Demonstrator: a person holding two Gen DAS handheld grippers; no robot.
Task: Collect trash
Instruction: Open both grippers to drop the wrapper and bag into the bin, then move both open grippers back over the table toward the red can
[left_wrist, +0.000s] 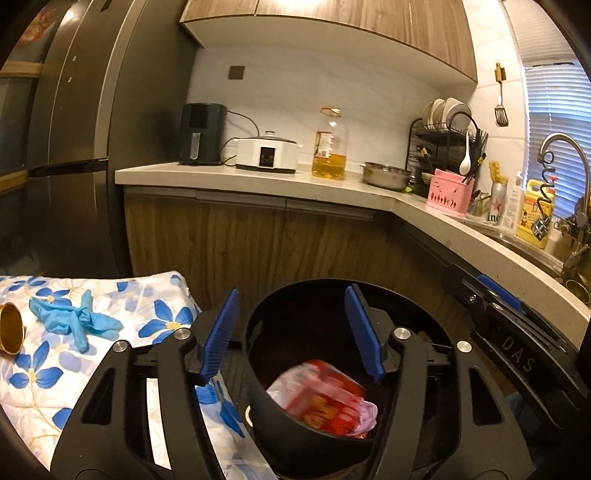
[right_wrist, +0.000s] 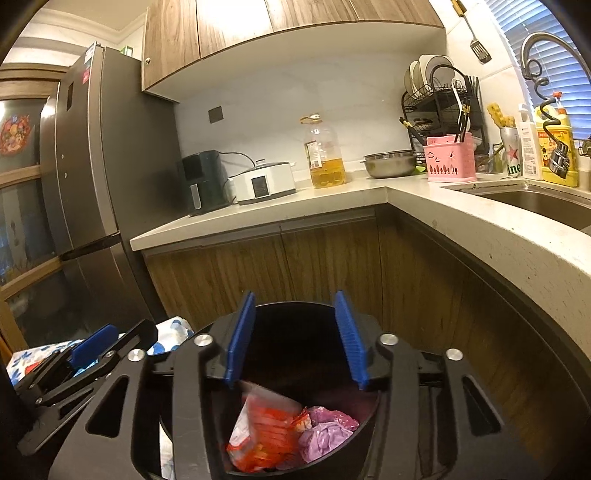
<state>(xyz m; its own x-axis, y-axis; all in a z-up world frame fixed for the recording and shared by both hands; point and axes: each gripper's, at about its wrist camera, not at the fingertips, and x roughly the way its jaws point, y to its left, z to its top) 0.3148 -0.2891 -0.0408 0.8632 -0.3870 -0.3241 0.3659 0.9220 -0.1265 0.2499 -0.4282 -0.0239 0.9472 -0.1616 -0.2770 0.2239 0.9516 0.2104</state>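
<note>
Gaping jaws above wrapper-filled bin (right_wrist: 207, 435)

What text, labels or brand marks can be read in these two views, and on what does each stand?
"DAS": raised letters on the right tool's black arm, left wrist view.
"ine": partial green letters beside a red star on the can by the sink.
Oil bottle label: too small to read.
Yellow detergent bottle and white bottle labels: blurred.
Red snack wrapper in the black bin: print unreadable.
Fridge stickers: unreadable.

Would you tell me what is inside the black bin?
Inside the black bin lie a red-orange snack wrapper and crumpled purple plastic; whatever lies beneath them is covered.
</note>
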